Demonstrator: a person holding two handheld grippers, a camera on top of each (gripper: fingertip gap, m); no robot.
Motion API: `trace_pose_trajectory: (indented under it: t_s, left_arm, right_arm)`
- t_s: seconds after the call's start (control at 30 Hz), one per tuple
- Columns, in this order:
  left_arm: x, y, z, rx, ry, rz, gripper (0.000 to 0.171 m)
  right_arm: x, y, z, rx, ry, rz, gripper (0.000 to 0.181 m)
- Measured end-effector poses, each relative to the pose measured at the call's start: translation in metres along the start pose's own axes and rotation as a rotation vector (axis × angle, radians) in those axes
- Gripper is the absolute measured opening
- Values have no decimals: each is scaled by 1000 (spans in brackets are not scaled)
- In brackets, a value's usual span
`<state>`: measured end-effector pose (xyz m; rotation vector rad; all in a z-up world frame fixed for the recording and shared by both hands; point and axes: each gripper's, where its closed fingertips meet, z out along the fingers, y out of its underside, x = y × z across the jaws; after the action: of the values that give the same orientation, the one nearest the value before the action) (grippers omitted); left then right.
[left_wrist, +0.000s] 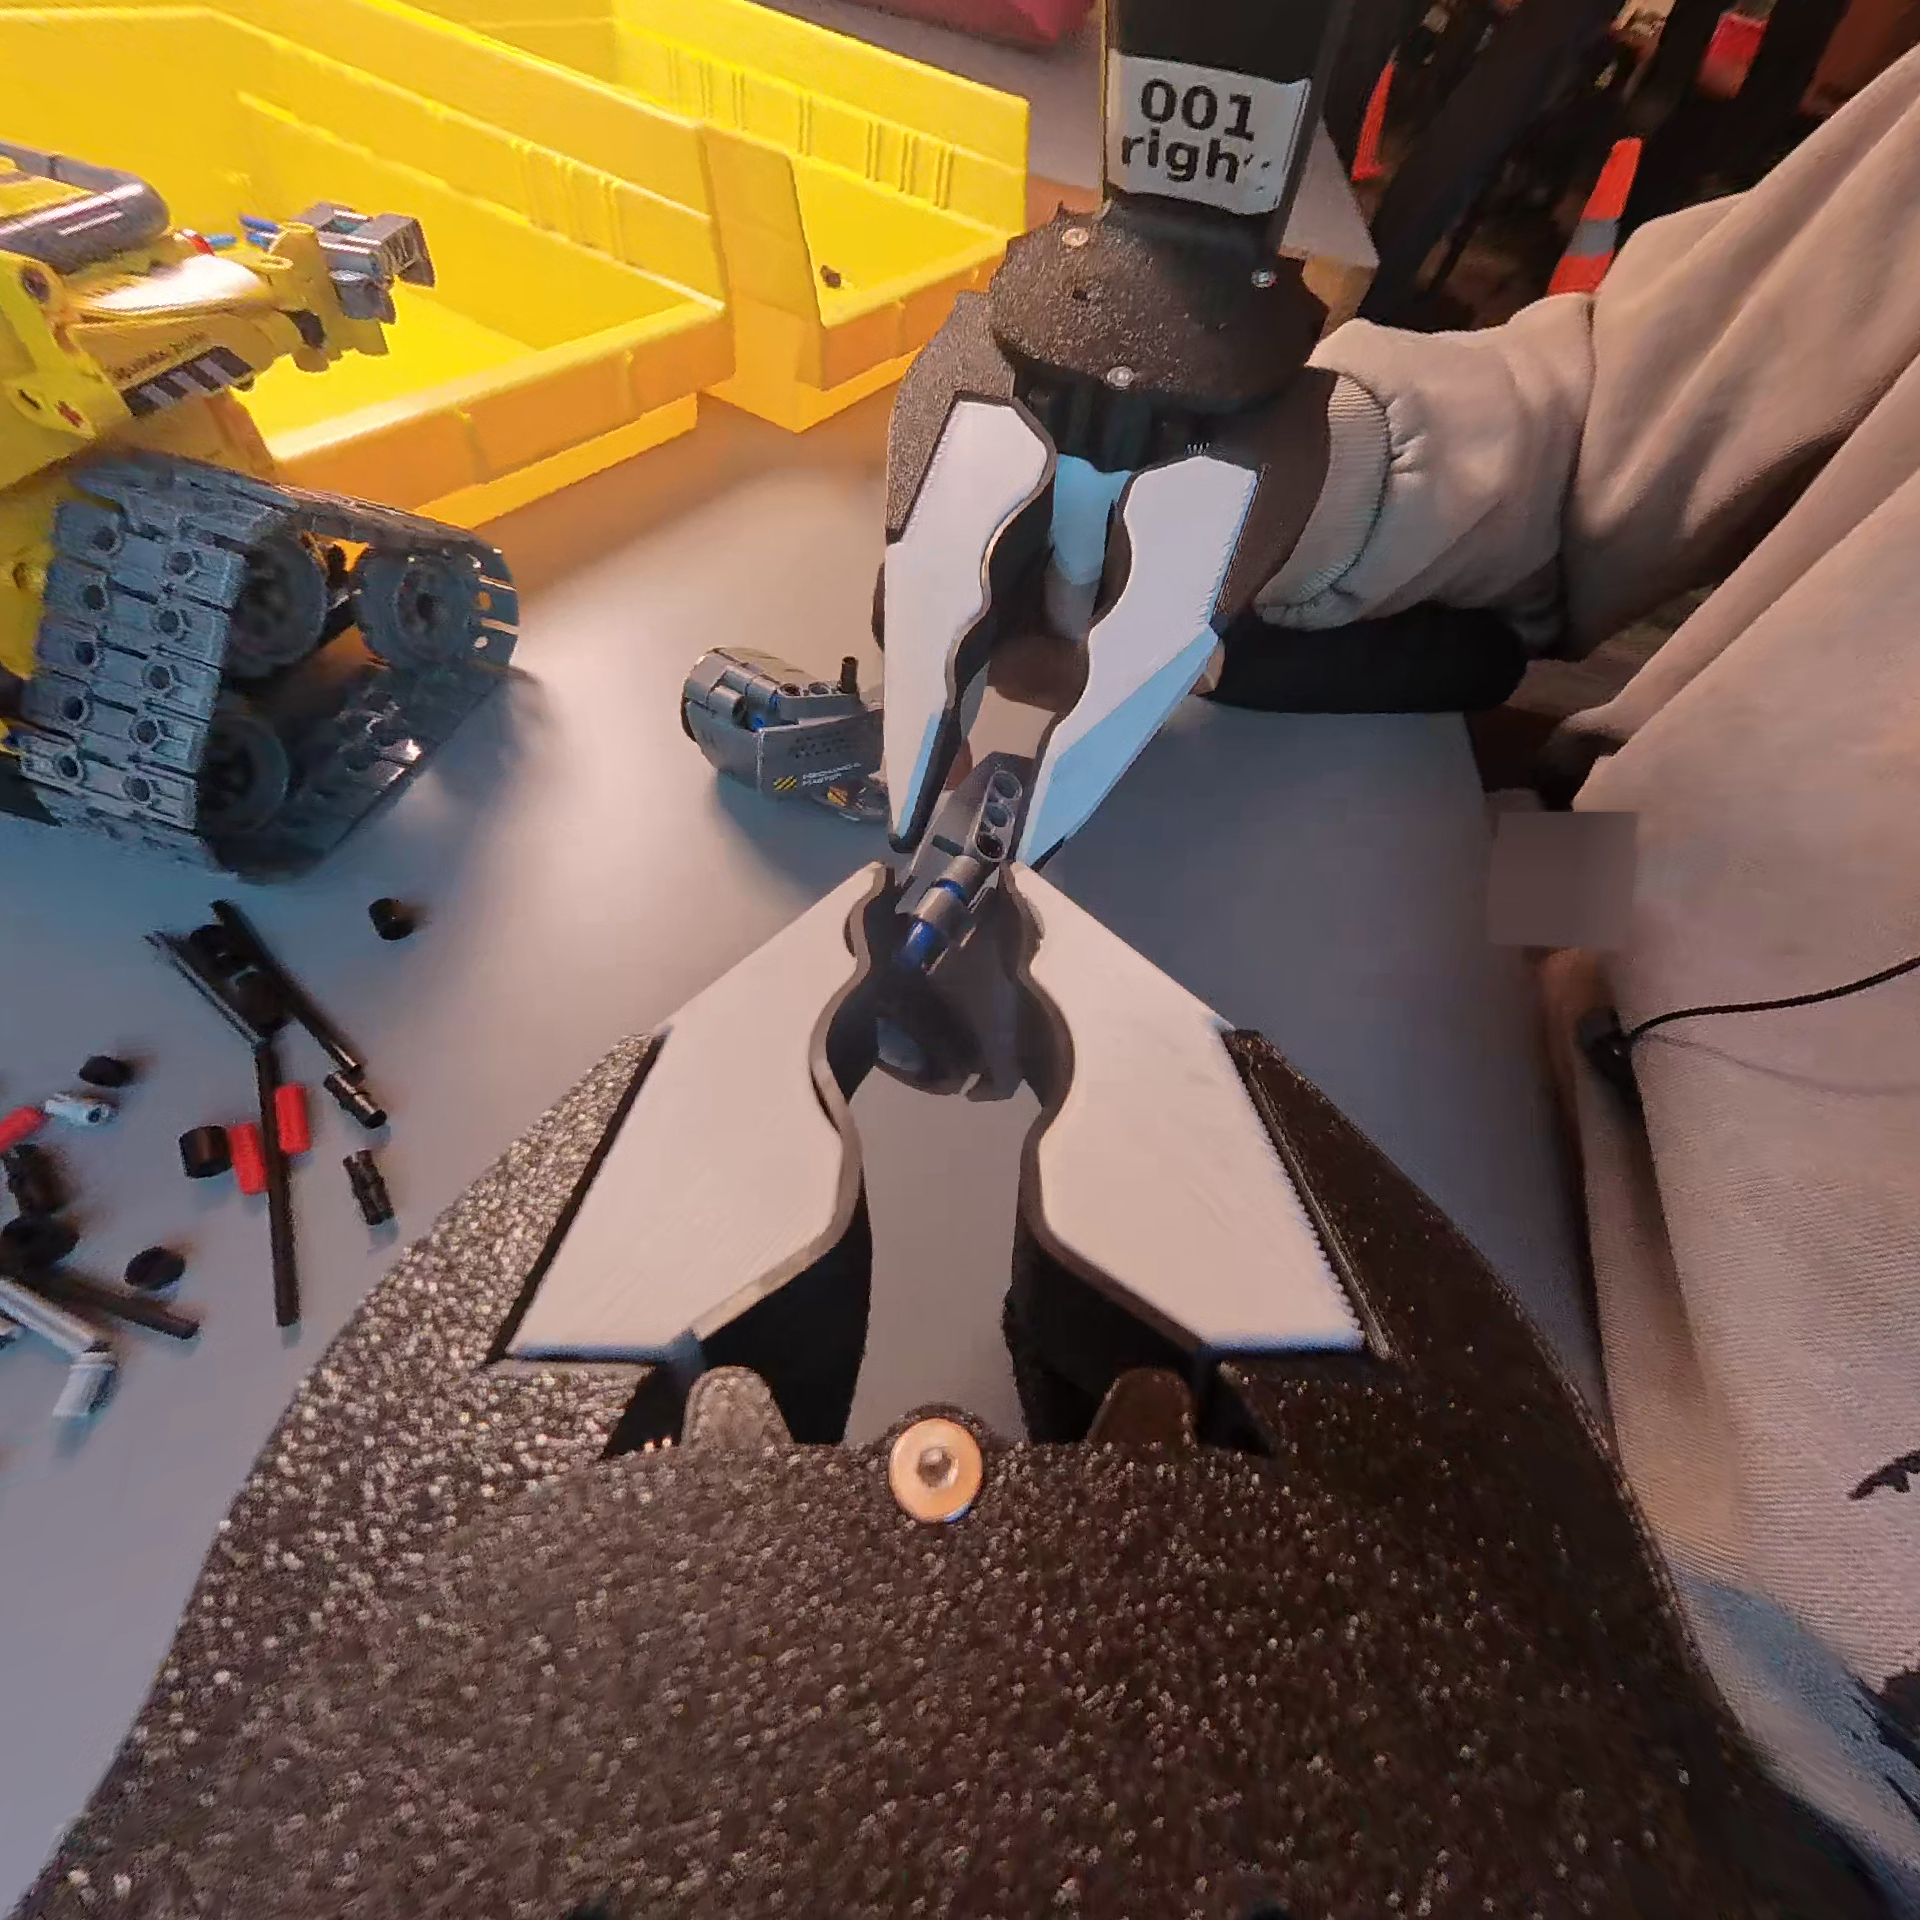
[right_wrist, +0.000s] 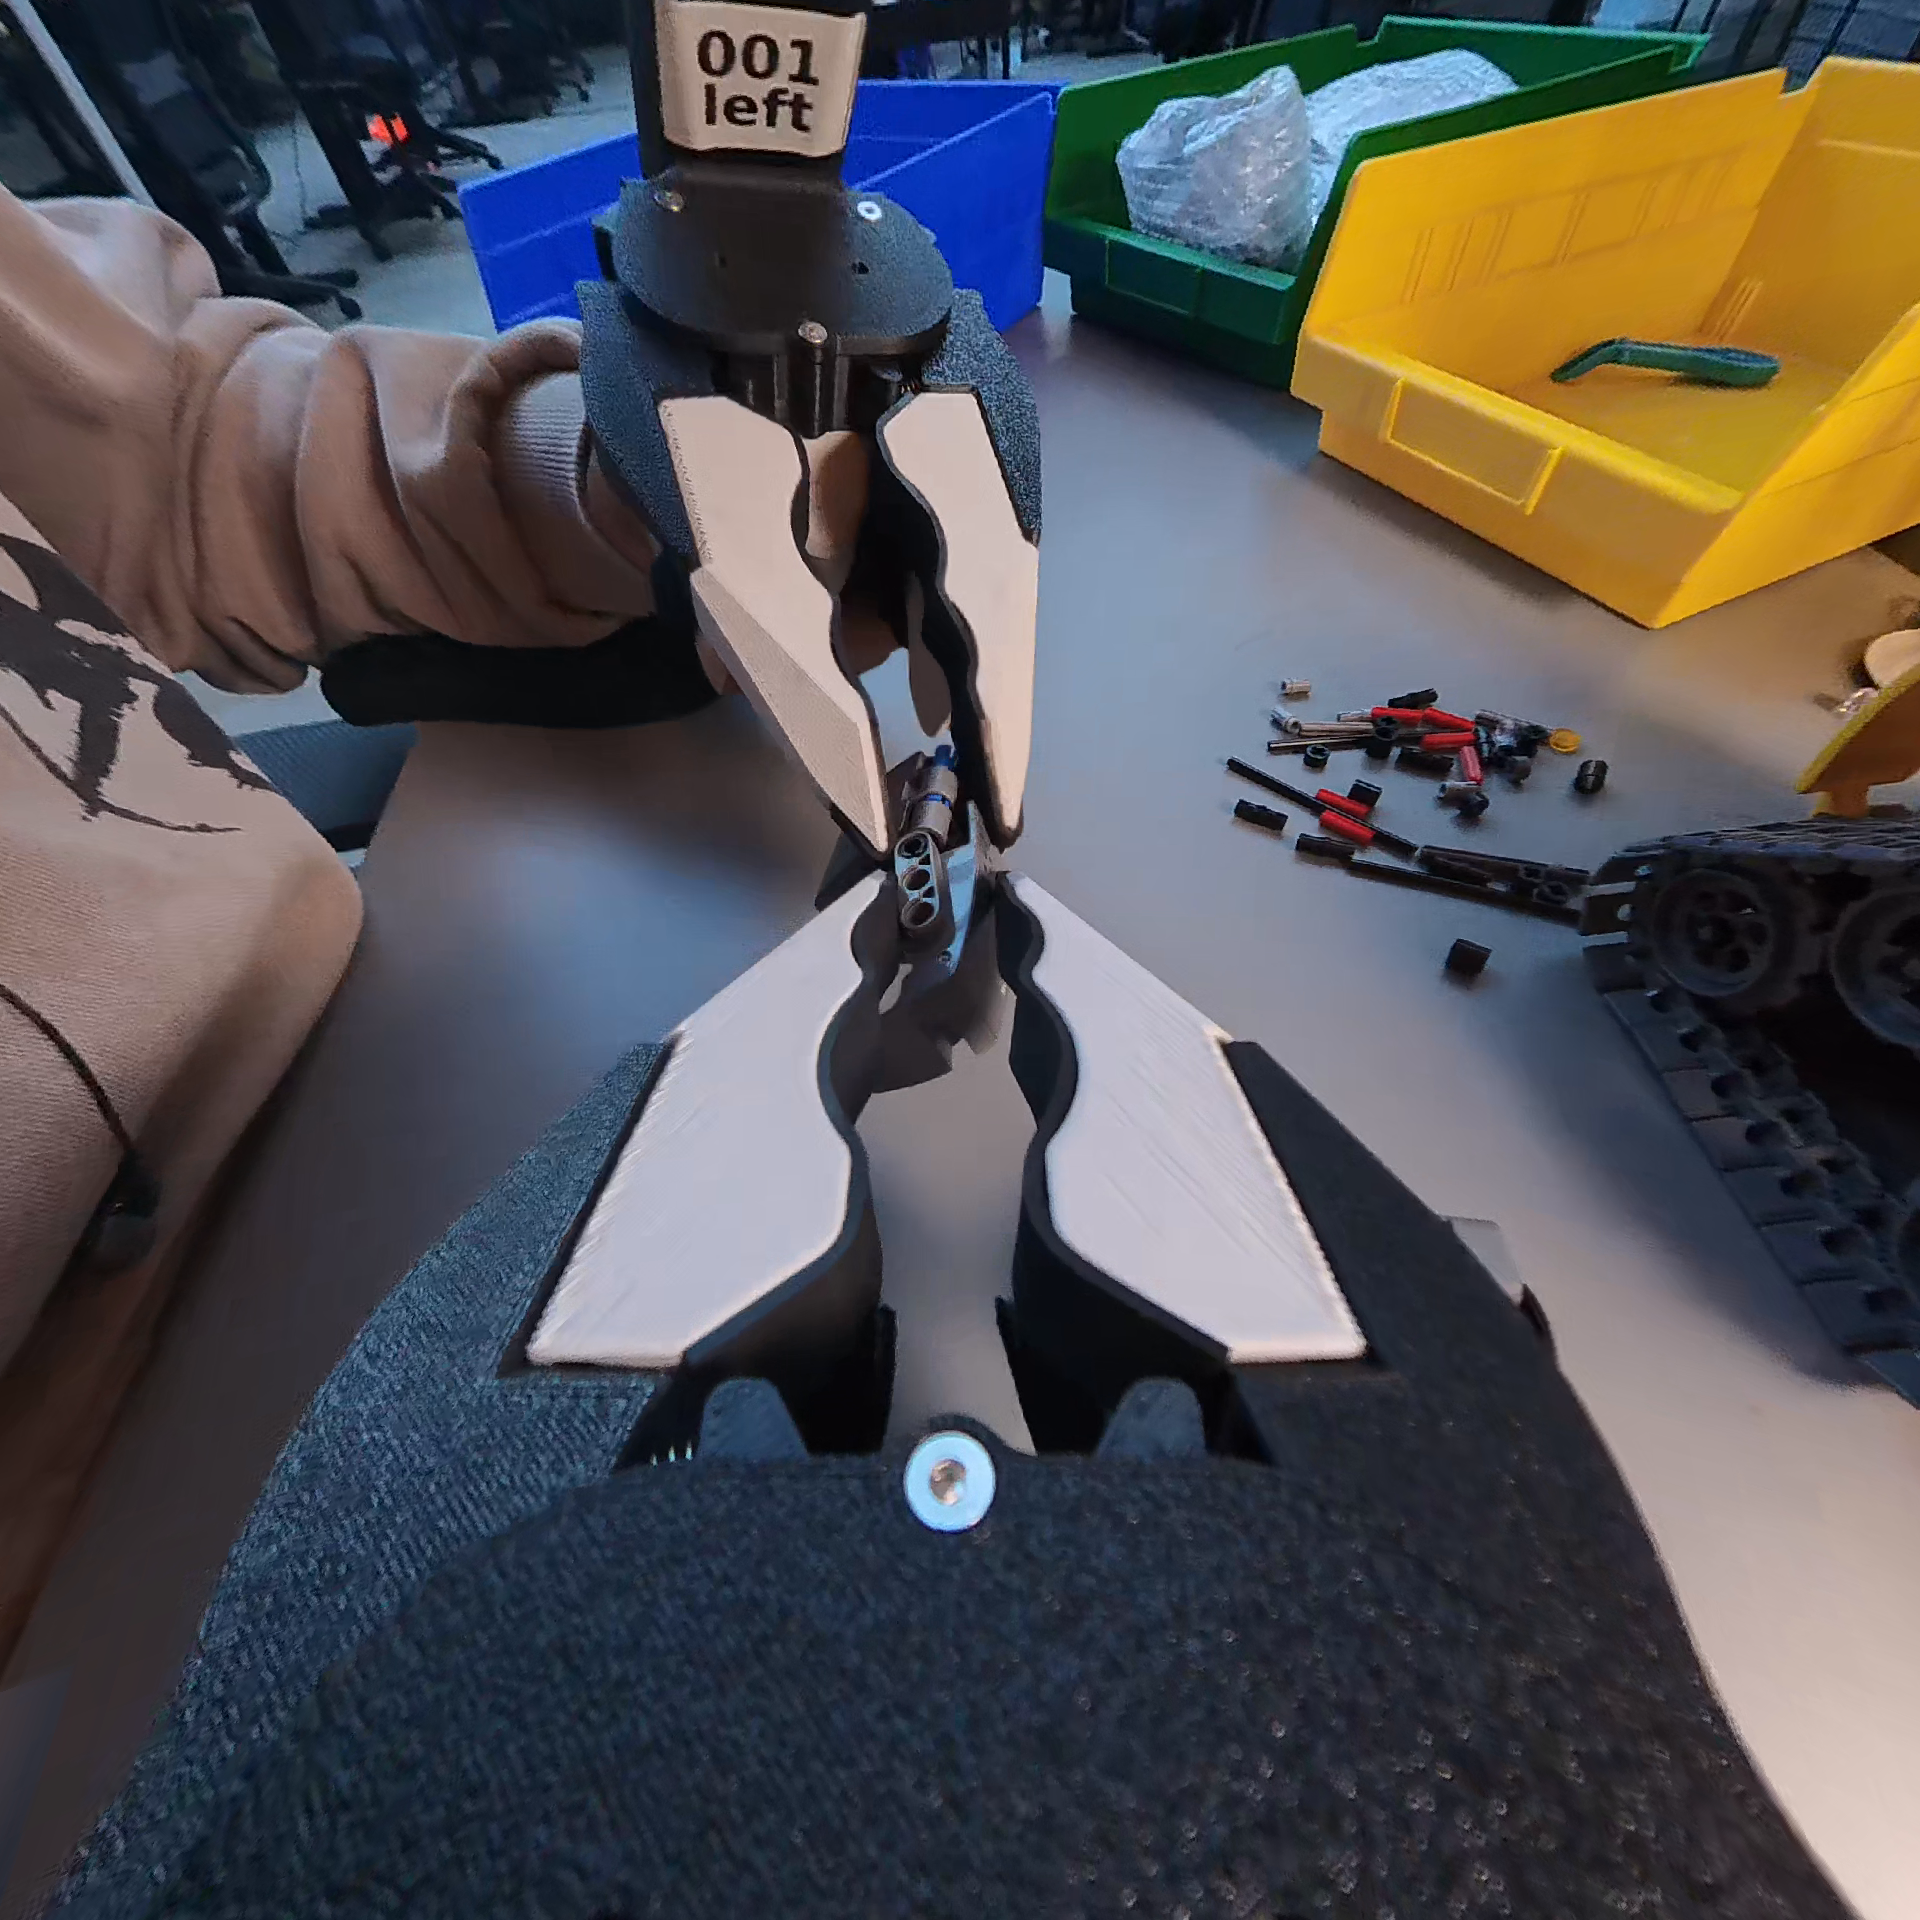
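Left claw: closed narrow on one end of a small grey toy part, the end with the blue pin, held above the tabletop.
Right claw: closed narrow on the other end of the same part, the end with three round holes; the two claws met tip to tip.
Toy part: hung between both claws, clear of the tabletop, with a darker piece below it that could not be made out.
Near the claws: a grey toy block lay just beside the right claw.
Loose pieces: black rods, red sleeves and small black connectors were scattered on the tabletop.
Toy digger: a yellow tracked toy vehicle stood beyond the loose pieces.
Far: yellow bin, green bin, blue bin.
Risk: the grip was on small ends only; in my judgement a twist or uneven pull could have popped the part free, dropping it among the loose pieces.
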<state>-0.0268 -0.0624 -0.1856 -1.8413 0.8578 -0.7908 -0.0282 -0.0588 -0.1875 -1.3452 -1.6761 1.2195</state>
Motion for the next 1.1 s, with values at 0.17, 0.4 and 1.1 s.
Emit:
trace_pose_trajectory:
  t_s: [0.17, 0.4, 1.1]
  left_arm:
    - [-5, -3, 0, 35, -14, -14, 20]
    - [1, -19, -10, 147, 72, -99, 26]
    - [-5, -9, 0, 67, 29, -166, 18]
  right_arm:
    - [7, -6, -3, 24, 75, -102, 15]
    - [9, -26, -15, 135, 127, -182, 15]
    - [17, -20, -4, 100, 227, -170, 15]
